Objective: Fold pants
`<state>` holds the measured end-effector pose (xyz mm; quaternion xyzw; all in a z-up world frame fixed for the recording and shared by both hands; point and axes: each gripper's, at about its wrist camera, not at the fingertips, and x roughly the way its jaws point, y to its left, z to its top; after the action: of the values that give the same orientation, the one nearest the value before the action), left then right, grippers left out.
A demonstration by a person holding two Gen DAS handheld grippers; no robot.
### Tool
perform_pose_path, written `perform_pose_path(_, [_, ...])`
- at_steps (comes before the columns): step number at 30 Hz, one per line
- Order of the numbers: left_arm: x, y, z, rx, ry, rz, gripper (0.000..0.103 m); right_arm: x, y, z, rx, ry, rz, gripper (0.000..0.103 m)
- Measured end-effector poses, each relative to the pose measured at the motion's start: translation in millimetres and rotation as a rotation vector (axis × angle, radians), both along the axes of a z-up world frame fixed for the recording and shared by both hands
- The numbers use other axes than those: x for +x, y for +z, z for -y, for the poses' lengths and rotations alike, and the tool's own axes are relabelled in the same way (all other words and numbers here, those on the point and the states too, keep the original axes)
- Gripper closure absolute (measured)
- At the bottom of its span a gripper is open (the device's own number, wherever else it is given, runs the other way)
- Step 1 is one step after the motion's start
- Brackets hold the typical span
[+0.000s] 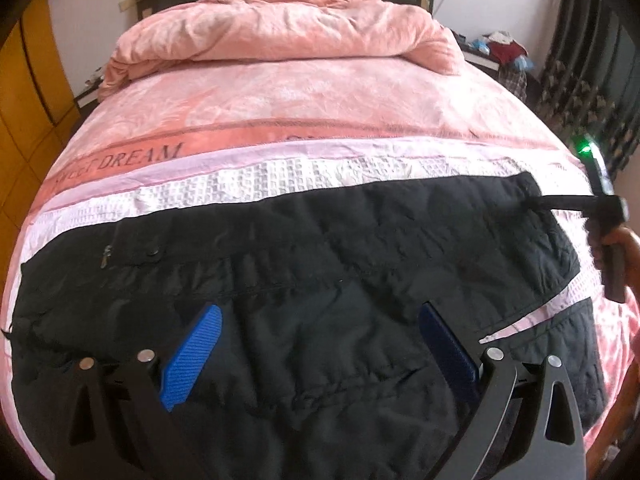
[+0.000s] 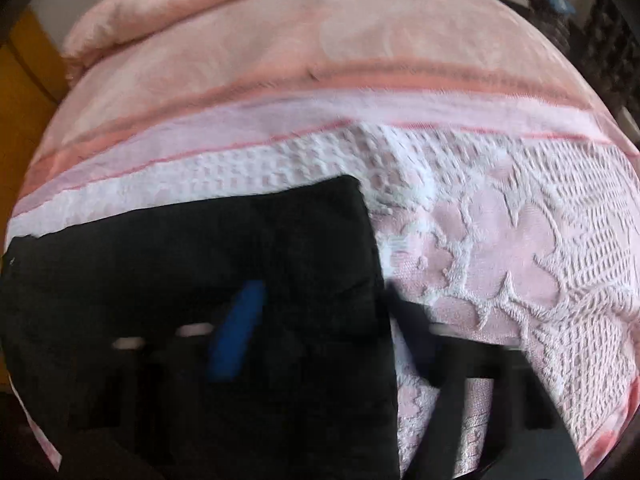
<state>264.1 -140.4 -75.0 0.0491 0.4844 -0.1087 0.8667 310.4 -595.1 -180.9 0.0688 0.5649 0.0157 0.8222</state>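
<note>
Pants (image 1: 320, 272), black and lightly quilted, lie spread crosswise on the bed (image 1: 280, 92), over the pink-and-white textured bedspread (image 2: 500, 240), with the waistband, snap and zipper toward 9 o'clock in the left wrist view and the cuff end toward 3 o'clock. A slit of pink bedspread shows through the black cloth near 4 o'clock, likely the gap between the 2 legs, which would mean the legs are not yet stacked on each other. Left tongs (image 1: 320, 356) hover low over the middle of the garment with the 2 blue pads (image 1: 192, 356) well apart, gripping nothing; that open stance over the cloth suits either pressing it flat or coming down for a pinch. Right tongs (image 2: 320, 328) sit at the cuff end: the right wrist view, blurred, shows 1 blue pad over the black cloth and the other finger out over the bedspread just past the hem edge, so the jaws look apart and straddle that edge. Seen from the left wrist camera, the same tool's tip meets the far corner of the cuff at about 2 o'clock, though whether it pinches the cloth I cannot tell. A crumpled pink duvet (image 1: 280, 36) is heaped at 12 o'clock, well apart from the work. My guess is the folding has hardly begun.
</note>
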Motion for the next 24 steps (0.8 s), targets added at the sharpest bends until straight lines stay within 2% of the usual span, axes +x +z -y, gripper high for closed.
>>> perform_pose_path(1, [3,-2,2,0.002,-0.008,-0.002,0.004,-6,5,2,0.004,0.020,0.013,0.093])
perform_pose_path(2, [7,-5,5,0.003,-0.023,-0.002,0.004,-15,17,7,0.079,0.053,0.041,0.095])
perform_pose_path(5, [18,-7,13,0.009,-0.076,0.013,0.004,-46,55,18,0.177,0.088,0.154,0.097])
perform_pose_path(8, [39,-4,29,0.006,-0.213,0.054,0.004,-78,93,19,0.226,0.157,0.251,0.098])
perform_pose_path(13, [72,-1,57,0.060,-0.454,0.135,0.004,-114,132,-2,0.178,0.305,0.352,0.098])
perform_pose_path(16, [90,-4,72,0.021,-0.595,0.079,0.004,-120,143,-14,0.150,0.349,0.381,0.099])
perform_pose_path(20, [107,-15,98,0.068,-0.738,0.014,0.004,-134,159,-24,0.144,0.392,0.408,0.099])
perform_pose_path(22, [116,-19,108,0.057,-0.791,-0.062,0.004,-141,162,-24,0.149,0.410,0.416,0.099])
perform_pose_path(24, [123,-22,113,0.004,-0.823,-0.150,0.004,-147,165,-24,0.151,0.423,0.418,0.099])
